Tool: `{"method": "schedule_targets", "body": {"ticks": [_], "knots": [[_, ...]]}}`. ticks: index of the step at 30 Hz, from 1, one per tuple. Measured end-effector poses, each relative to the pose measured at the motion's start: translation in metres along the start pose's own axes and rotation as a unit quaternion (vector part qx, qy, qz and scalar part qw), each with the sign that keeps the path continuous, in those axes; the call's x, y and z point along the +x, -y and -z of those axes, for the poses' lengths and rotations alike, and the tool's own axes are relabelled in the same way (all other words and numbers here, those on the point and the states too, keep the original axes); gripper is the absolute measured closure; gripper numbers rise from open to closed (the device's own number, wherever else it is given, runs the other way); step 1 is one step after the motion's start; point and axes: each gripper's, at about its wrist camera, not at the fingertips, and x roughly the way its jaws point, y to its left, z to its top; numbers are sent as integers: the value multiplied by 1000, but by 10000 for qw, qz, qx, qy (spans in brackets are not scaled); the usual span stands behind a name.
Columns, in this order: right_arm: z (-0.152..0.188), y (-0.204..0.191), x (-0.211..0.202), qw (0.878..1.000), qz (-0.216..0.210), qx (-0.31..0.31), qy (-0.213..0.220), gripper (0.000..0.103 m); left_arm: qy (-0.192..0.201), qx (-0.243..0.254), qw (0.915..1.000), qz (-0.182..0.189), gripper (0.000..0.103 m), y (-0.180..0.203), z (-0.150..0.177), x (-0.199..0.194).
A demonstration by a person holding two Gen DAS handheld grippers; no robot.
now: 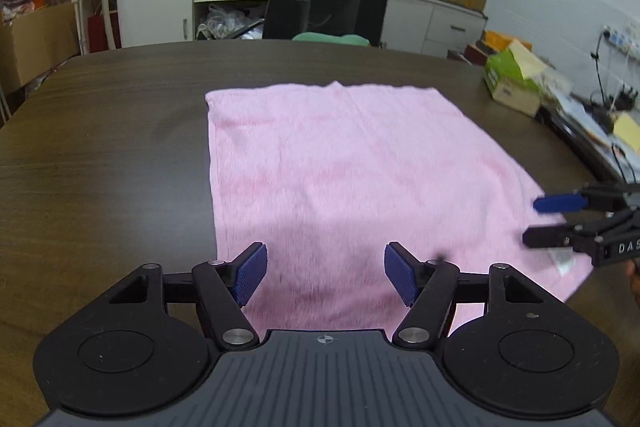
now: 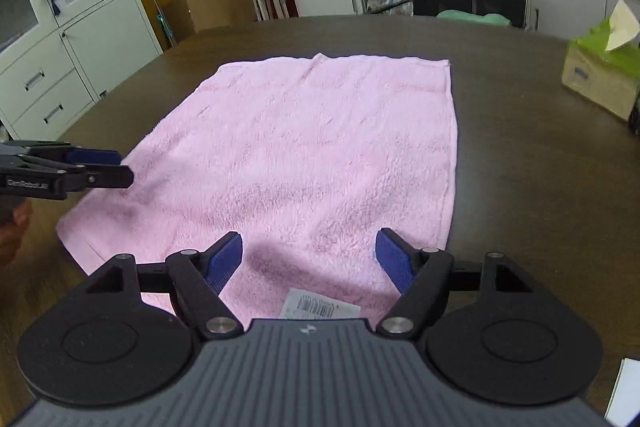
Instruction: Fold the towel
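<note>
A pink towel (image 1: 352,179) lies spread flat on the dark wooden table (image 1: 104,163); it also shows in the right wrist view (image 2: 312,155). My left gripper (image 1: 325,269) is open and empty, hovering over the towel's near left part. My right gripper (image 2: 309,254) is open and empty over the near right part, just behind a white label (image 2: 320,305) on the towel. Each gripper shows in the other's view: the right one (image 1: 532,221) at the towel's right edge, the left one (image 2: 126,167) at its left edge.
A black office chair (image 1: 326,3) stands behind the table's far edge. A tissue box (image 2: 604,75) sits on the table to the right, with cables and papers (image 1: 604,123) beyond it. White cabinets (image 2: 60,59) and cardboard boxes line the walls.
</note>
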Motion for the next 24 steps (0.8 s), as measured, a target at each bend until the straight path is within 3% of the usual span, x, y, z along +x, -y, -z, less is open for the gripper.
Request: {"method": "schedule_targets", "body": {"ticks": [7, 12, 16, 22, 24], "knots": [[28, -35, -13, 9968, 424, -672, -18, 10, -67, 191, 9998, -50, 31, 1, 15, -5], [42, -47, -30, 9978, 315, -586, -7, 10, -33, 570, 9983, -85, 25, 9, 35, -21], [52, -49, -46, 9994, 165, -308, 70, 11, 46, 481, 9988, -3, 25, 4, 42, -35], [59, -32, -113, 9925, 30, 174, 1208, 11, 723, 18, 9969, 295, 19, -26, 43, -78], [64, -29, -124, 9915, 53, 202, 1285, 11, 831, -166, 9955, 427, 18, -39, 48, -89]]}}
